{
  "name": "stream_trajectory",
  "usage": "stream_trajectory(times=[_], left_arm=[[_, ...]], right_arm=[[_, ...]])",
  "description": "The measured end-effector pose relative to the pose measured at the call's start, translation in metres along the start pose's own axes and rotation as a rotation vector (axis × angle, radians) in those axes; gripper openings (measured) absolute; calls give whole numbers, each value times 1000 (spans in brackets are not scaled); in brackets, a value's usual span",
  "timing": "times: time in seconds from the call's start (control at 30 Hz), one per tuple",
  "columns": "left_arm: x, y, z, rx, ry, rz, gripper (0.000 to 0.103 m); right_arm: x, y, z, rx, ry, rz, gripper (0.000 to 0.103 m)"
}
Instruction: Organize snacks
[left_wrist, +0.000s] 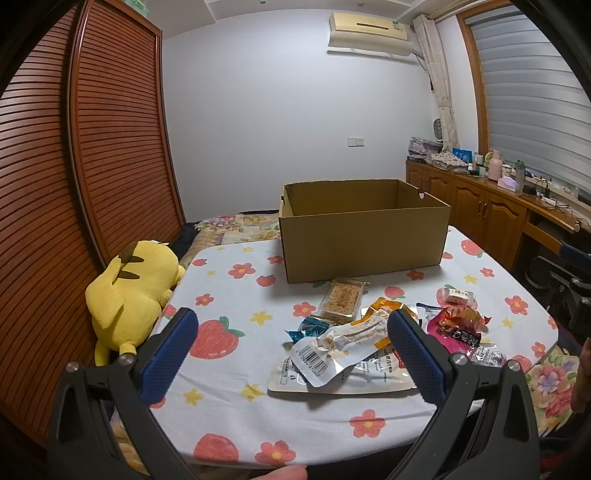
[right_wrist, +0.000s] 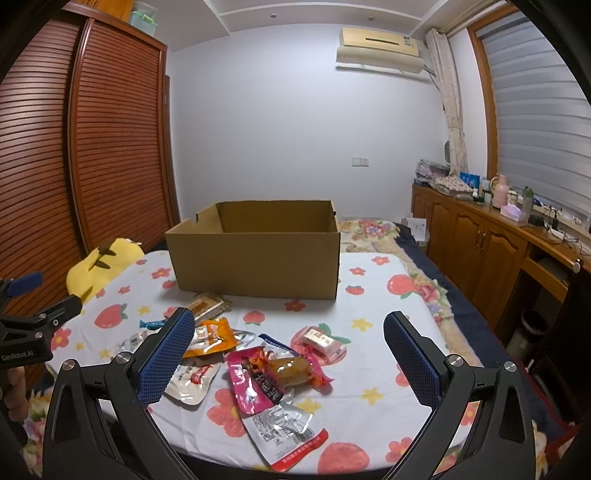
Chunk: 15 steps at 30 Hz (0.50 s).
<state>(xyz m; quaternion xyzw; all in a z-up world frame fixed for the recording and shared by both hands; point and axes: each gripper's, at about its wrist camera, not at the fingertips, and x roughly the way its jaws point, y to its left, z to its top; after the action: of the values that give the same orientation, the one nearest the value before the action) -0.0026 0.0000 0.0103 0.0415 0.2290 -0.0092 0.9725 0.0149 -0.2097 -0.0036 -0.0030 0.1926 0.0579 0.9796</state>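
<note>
Now we hover both claws, spread wide and gripping nothing, over scattered snacks.
Our left claw (left_wrist: 291, 334) frames a barcoded packet (left_wrist: 332, 347); our right claw (right_wrist: 288, 341) frames the pink wrapper (right_wrist: 255, 380) before the cardboard box (right_wrist: 258, 258).

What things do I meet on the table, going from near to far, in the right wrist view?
Clear pouch with a red bottom edge → pink foil snack packet → small pink wrapped cake → long clear-wrapped cereal bar → open brown cardboard box.
</note>
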Motion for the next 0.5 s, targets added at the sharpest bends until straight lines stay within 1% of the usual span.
stream_trajectory(times=[0.5], left_arm=[[0, 0, 0, -3, -2, 1, 103]], right_arm=[[-3, -3, -5, -5, 6, 5, 103]])
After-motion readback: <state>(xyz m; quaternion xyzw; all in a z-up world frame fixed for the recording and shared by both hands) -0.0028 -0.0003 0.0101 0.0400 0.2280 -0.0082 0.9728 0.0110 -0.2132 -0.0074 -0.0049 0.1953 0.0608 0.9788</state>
